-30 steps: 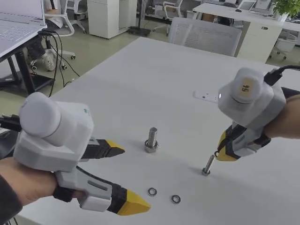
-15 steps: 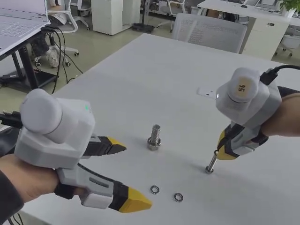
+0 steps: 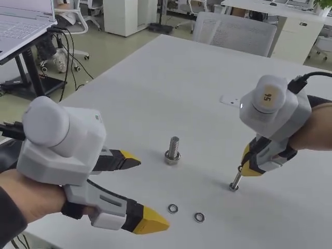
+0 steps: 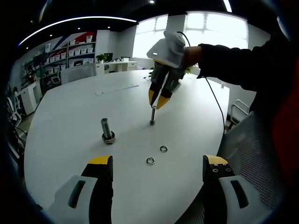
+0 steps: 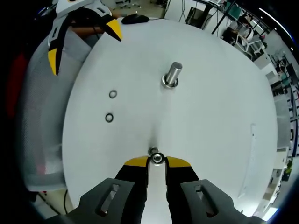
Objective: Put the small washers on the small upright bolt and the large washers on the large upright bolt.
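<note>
The large bolt (image 3: pixel 173 150) stands upright mid-table with a ring at its base, also in the left gripper view (image 4: pixel 107 130) and the right gripper view (image 5: pixel 172 75). The small bolt (image 3: pixel 235 181) leans slightly, right of it. My right gripper (image 3: pixel 246 168) is shut at the small bolt's top end, pinching what looks like a small washer (image 5: pixel 157 158) over the tip. Two small washers (image 3: pixel 173 208) (image 3: pixel 199 217) lie flat on the table in front. My left gripper (image 3: pixel 142 193) hovers open at the near left, nothing between its fingers.
The white table (image 3: pixel 171 88) has a small white tag (image 3: pixel 229 101) behind my right gripper. A grey mesh chair (image 3: pixel 233 32) stands at the far edge. A laptop (image 3: pixel 23 15) sits on a side desk at the left, with cables below.
The view has shifted a little. My right gripper stays at the small bolt's top and my left gripper stays open; neither has clearly moved.
</note>
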`<act>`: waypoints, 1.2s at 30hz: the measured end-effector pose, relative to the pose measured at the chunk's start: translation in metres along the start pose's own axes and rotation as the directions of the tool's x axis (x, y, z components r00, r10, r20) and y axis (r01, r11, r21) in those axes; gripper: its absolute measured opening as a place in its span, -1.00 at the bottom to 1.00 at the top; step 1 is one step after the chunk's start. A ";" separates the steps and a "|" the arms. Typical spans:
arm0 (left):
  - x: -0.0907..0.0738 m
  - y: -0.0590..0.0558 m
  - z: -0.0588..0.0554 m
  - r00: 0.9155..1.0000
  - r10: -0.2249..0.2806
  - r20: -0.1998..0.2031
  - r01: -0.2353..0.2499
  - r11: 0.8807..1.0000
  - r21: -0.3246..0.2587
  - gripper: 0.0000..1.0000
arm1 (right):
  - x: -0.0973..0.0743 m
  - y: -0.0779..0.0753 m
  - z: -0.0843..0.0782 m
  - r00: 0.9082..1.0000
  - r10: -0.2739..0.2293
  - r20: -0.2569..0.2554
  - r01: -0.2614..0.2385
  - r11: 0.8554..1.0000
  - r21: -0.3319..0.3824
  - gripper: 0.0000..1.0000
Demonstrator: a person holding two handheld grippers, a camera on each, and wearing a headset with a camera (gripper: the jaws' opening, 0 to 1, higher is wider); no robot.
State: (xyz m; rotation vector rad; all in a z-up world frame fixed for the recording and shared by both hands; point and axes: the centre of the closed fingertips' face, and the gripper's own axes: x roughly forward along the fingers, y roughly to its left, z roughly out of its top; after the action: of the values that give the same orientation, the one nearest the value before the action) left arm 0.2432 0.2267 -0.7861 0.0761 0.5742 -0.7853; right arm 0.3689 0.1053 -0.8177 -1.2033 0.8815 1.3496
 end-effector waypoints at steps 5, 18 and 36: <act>0.000 0.000 -0.001 1.000 0.000 -0.002 0.000 1.000 -0.001 0.56 | 0.003 -0.002 -0.001 1.000 0.006 0.000 -0.006 1.000 0.008 -0.71; 0.001 0.001 -0.001 1.000 0.000 -0.004 0.000 1.000 -0.004 0.56 | 0.021 0.000 -0.004 1.000 0.030 -0.004 -0.029 0.999 0.018 -0.71; 0.001 0.003 -0.004 1.000 0.003 -0.015 -0.003 1.000 -0.012 0.56 | 0.043 0.006 -0.007 0.998 0.060 -0.008 -0.059 0.997 0.042 -0.71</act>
State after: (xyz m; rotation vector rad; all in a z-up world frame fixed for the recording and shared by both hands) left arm 0.2438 0.2290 -0.7899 0.0717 0.5927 -0.7784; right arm 0.3681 0.1075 -0.8621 -1.1603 0.9538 1.3676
